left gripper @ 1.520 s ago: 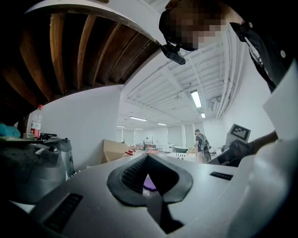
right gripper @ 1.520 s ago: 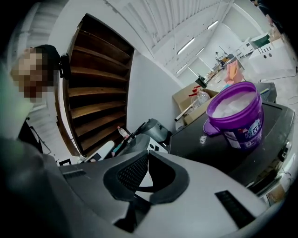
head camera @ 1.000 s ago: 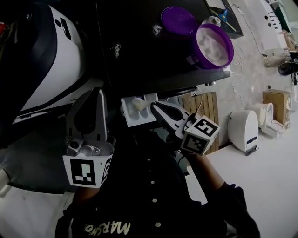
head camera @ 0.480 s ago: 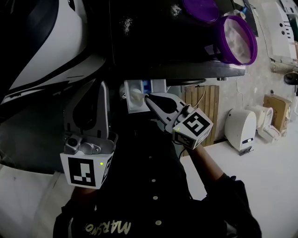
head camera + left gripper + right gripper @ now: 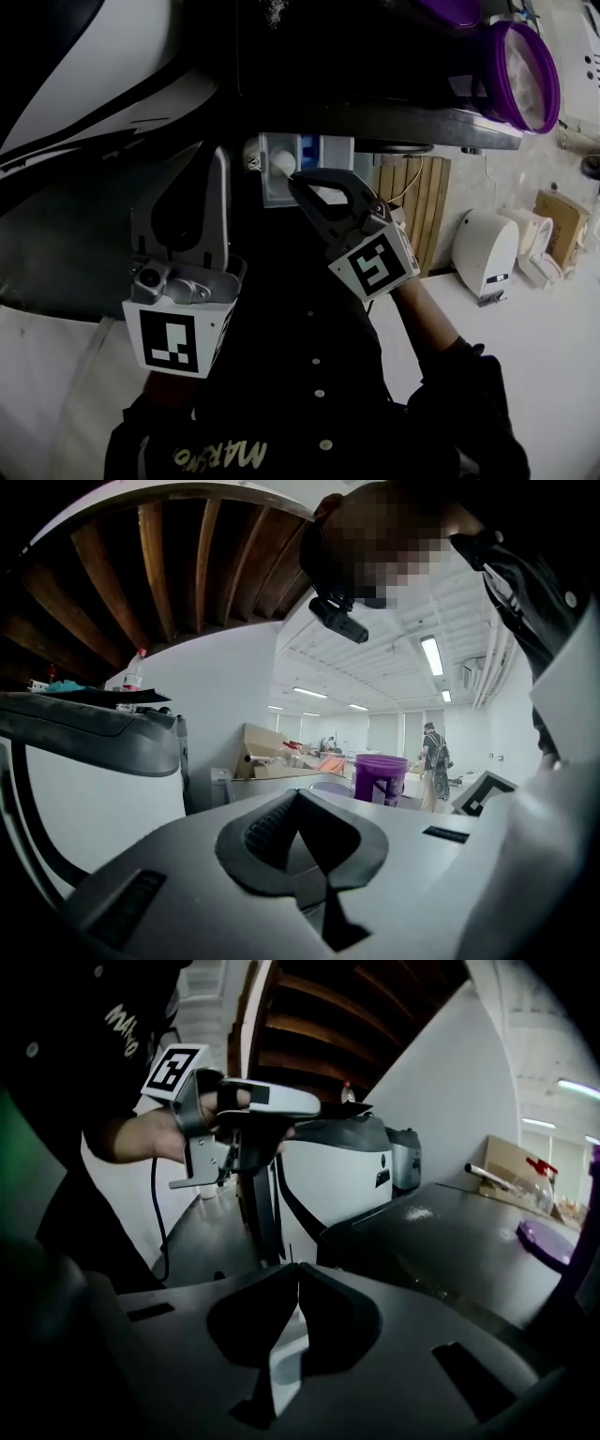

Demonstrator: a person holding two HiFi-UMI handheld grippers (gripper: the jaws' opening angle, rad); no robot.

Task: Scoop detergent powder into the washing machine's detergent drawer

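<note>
The white detergent drawer (image 5: 314, 155), with blue parts inside, stands pulled out from the dark washing machine (image 5: 375, 66). My right gripper (image 5: 294, 179) is shut on a white scoop (image 5: 282, 164), whose bowl is at the drawer's left compartment. In the right gripper view the scoop's handle (image 5: 281, 1358) shows behind the closed jaws of the right gripper (image 5: 298, 1274). My left gripper (image 5: 214, 152) hangs left of the drawer, shut and holding nothing; its tips meet in the left gripper (image 5: 298, 794) view. A purple tub (image 5: 525, 75) of white powder stands on the machine's top at the right.
The tub's purple lid (image 5: 548, 1241) lies on the machine's top beside the tub. A white and black machine (image 5: 84, 84) fills the left. On the floor at the right are a wooden slatted panel (image 5: 412, 211), a white appliance (image 5: 483, 253) and a cardboard box (image 5: 562, 220).
The head view has swung, so drawer and tub sit higher in frame. My right gripper has stayed with the scoop at the drawer. The left gripper has hardly moved.
</note>
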